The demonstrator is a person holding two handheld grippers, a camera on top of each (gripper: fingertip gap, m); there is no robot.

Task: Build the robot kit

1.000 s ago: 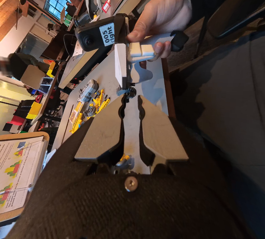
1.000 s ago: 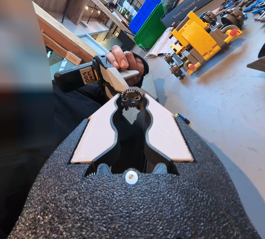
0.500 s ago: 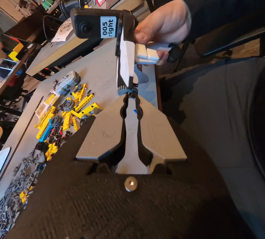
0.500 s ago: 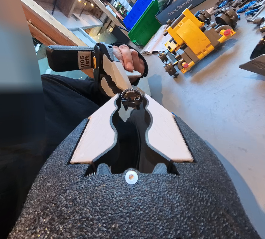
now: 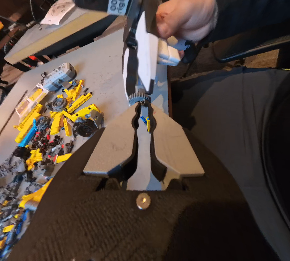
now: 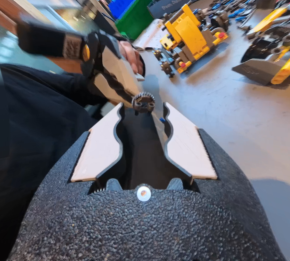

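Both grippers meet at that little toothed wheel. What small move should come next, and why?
Probably ease the right gripper straight back, away from the gear. Its jaws stand wide open, with the gear loose between the tips and touching neither. The left gripper is pinched shut on the gear's dark hub, so it seems to carry the piece alone.

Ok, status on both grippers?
Left gripper shut on gear piece, above table edge. Right gripper open, tips flanking it, apart. Loose yellow parts off aside.
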